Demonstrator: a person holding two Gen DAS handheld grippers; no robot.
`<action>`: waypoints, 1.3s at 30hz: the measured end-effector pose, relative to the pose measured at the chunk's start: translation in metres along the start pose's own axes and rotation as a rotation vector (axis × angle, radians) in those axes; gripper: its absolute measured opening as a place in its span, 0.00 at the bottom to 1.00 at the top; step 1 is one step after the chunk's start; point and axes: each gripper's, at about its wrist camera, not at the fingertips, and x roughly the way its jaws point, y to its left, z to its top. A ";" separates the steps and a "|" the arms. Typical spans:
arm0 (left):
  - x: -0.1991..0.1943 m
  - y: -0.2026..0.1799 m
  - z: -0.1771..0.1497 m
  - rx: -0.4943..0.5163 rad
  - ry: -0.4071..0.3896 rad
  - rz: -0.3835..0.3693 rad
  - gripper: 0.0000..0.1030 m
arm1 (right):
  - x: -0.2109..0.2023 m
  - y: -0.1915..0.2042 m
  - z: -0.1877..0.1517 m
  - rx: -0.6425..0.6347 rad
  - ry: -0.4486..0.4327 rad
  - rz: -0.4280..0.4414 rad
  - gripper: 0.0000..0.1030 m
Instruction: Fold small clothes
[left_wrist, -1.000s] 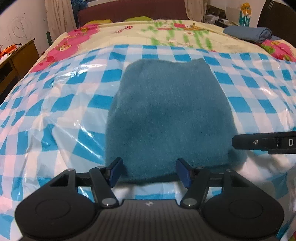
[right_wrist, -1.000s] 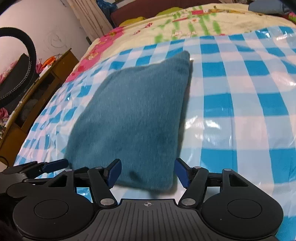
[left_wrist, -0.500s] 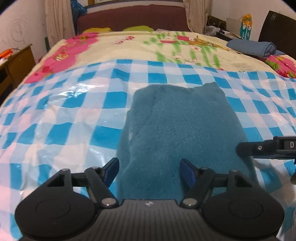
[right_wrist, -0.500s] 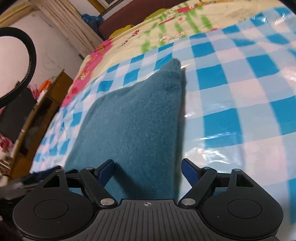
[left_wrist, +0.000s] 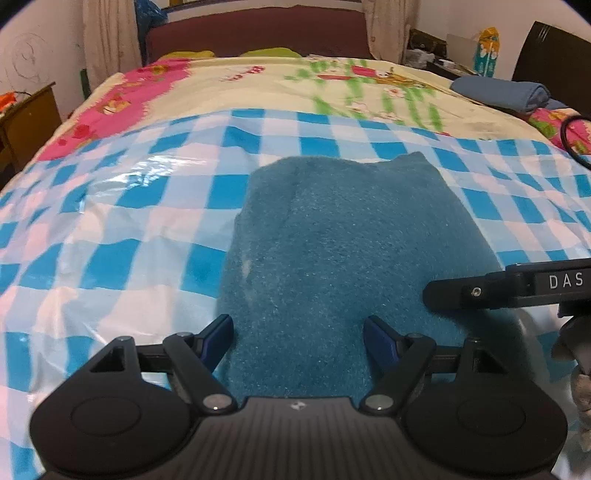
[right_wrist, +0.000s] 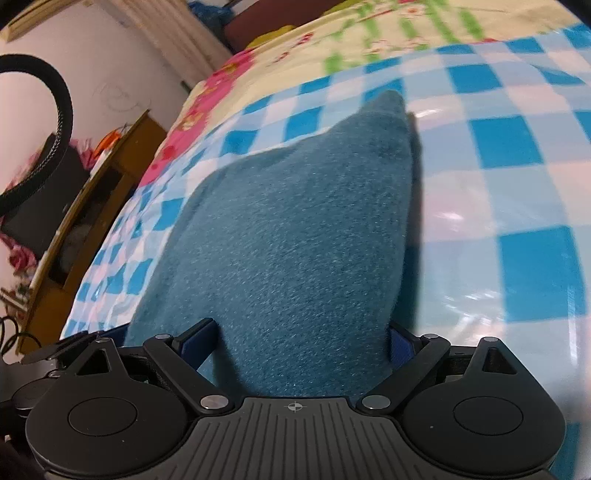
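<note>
A fluffy teal cloth (left_wrist: 343, 258) lies folded on a shiny blue and white checked sheet (left_wrist: 110, 229) spread over a bed (left_wrist: 258, 85). The left gripper (left_wrist: 298, 334) hangs over the near edge of the cloth. Its jaws have just been opening and now stand wide, with the cloth's edge between them, but the blue pads (left_wrist: 218, 332) do not squeeze it. The right gripper (right_wrist: 301, 338) is just beside it, over the same edge. Its jaws have also just been opening and stand very wide around the cloth, holding nothing. A folded grey-blue cloth (left_wrist: 506, 92) sits far back on the bed.
</note>
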 end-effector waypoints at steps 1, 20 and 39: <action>-0.002 0.003 0.000 0.007 -0.005 0.019 0.80 | 0.003 0.006 0.001 -0.010 0.009 0.005 0.92; -0.020 0.051 -0.010 -0.063 0.012 0.112 0.81 | 0.032 0.068 0.018 -0.176 -0.008 -0.066 0.90; -0.061 0.004 -0.047 -0.096 0.070 0.169 0.88 | -0.052 0.083 -0.054 -0.191 -0.058 -0.125 0.91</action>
